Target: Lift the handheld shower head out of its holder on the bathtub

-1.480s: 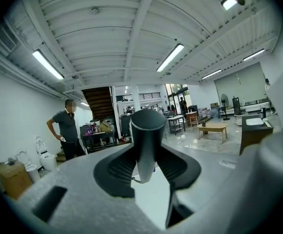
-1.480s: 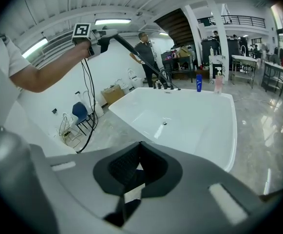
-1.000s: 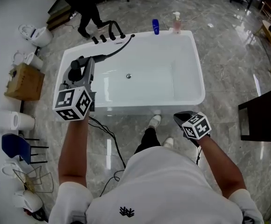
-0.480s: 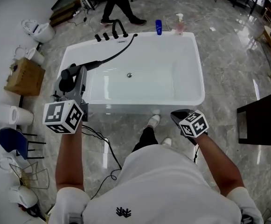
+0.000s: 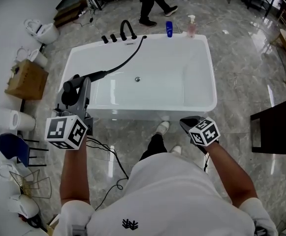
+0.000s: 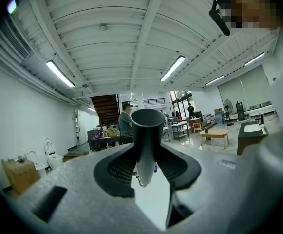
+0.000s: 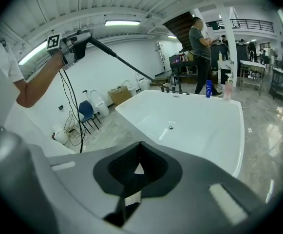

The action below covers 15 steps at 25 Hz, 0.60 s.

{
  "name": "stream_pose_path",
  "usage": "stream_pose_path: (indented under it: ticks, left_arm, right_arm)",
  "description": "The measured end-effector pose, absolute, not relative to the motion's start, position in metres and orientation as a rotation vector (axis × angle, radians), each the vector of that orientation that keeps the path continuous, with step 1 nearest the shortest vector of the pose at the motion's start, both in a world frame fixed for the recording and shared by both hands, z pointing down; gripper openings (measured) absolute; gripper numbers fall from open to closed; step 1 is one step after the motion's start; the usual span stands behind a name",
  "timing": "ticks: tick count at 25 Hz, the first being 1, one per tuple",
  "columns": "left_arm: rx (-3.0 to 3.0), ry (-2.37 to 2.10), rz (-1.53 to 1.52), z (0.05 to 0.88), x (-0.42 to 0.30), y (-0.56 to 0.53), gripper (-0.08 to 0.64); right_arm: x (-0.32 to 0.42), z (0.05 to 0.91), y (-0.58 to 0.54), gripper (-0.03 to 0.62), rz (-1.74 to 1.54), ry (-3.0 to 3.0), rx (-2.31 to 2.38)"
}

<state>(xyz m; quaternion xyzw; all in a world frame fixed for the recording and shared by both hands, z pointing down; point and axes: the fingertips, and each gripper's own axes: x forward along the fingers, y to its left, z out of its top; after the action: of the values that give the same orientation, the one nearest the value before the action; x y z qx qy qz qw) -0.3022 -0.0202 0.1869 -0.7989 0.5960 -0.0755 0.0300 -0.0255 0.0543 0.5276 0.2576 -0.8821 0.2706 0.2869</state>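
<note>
My left gripper (image 5: 81, 86) is shut on the black handheld shower head (image 5: 70, 89), held over the near left corner of the white bathtub (image 5: 206, 73). Its black hose (image 5: 125, 60) stretches from the handle back to the far rim beside the black faucet (image 5: 128, 29). In the left gripper view the shower handle (image 6: 146, 140) stands upright between the pads. From the right gripper view, the left gripper (image 7: 75, 44) holds the shower head raised, the hose (image 7: 124, 62) slanting down to the tub (image 7: 199, 126). My right gripper (image 5: 196, 127) hangs shut and empty in front of the tub's near right rim.
A blue bottle (image 5: 169, 29) and a pump bottle (image 5: 190, 26) stand on the tub's far rim. A person (image 5: 155, 1) walks behind the tub. A cardboard box (image 5: 25, 85), toilets and a blue chair (image 5: 15, 149) line the left wall. A black cabinet (image 5: 278, 124) stands at the right.
My left gripper has carried the shower head leftward and nearer, off the tub's left rim, drawing the hose out. The person behind the tub has walked to the right. The right gripper has stayed put.
</note>
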Motion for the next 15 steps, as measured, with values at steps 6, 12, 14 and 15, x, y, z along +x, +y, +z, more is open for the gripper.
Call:
stream_pose_path:
  ticks: [6,12,14,15]
  left_arm:
    - [-2.474,1.843,-0.228,0.1896,-0.3001,-0.0178,0.138]
    - [-2.484,1.824,-0.232,0.1898,-0.2944,-0.0162,0.138]
    - [-2.488,1.821,-0.23,0.1897,-0.2942,-0.0167,0.138]
    - [-2.491,1.82,-0.23,0.1896,-0.2935,-0.0171,0.138]
  right_arm:
    - [-0.0225,0.526,0.0517,0.014,0.719,-2.36,0.7]
    - [-0.0215,0.5284,0.0531,0.014,0.719,-2.356,0.701]
    - [-0.0225,0.5292,0.0535,0.014,0.719,-2.353,0.697]
    - [-0.0226,0.5293,0.0534,0.014,0.719,-2.352,0.695]
